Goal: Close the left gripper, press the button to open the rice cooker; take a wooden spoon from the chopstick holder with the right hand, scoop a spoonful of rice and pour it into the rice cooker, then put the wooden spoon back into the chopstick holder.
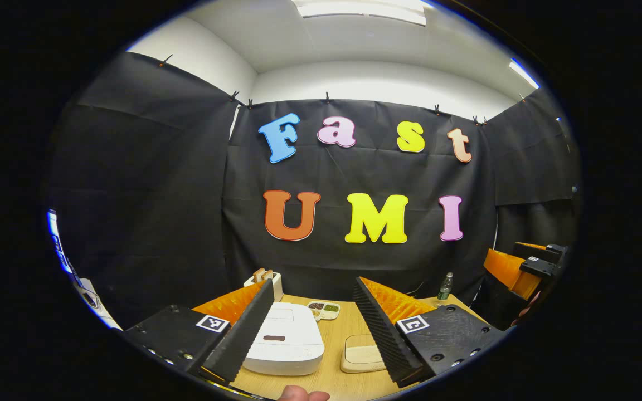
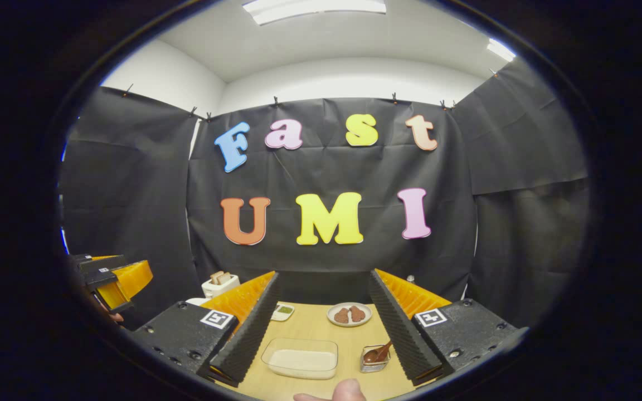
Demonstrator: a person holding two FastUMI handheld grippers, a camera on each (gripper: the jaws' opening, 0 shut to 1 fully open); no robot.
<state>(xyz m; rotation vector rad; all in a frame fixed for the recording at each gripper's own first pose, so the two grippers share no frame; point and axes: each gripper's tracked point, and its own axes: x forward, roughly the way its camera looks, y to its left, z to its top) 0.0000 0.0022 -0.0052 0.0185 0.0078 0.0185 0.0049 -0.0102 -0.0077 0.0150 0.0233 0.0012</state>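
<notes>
A white rice cooker (image 1: pixel 283 340) with a dark button sits lower centre on the light wood table (image 1: pixel 335 334). Both grippers have black ridged fingers (image 2: pixel 248 328) backed in orange, with black-and-white square markers. Lower centre, a clear container (image 2: pixel 300 358) holds white rice.

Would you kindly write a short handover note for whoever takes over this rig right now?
Left gripper: open, holding nothing, above the closed white rice cooker.
Right gripper: open, empty, above the clear rectangular container of white rice.
Brown wooden spoon rests in its small clear holder on the wooden table.
Done: nothing yet.
Left: close left gripper, press the lid button, take spoon, scoop, pour, return spoon.
</notes>
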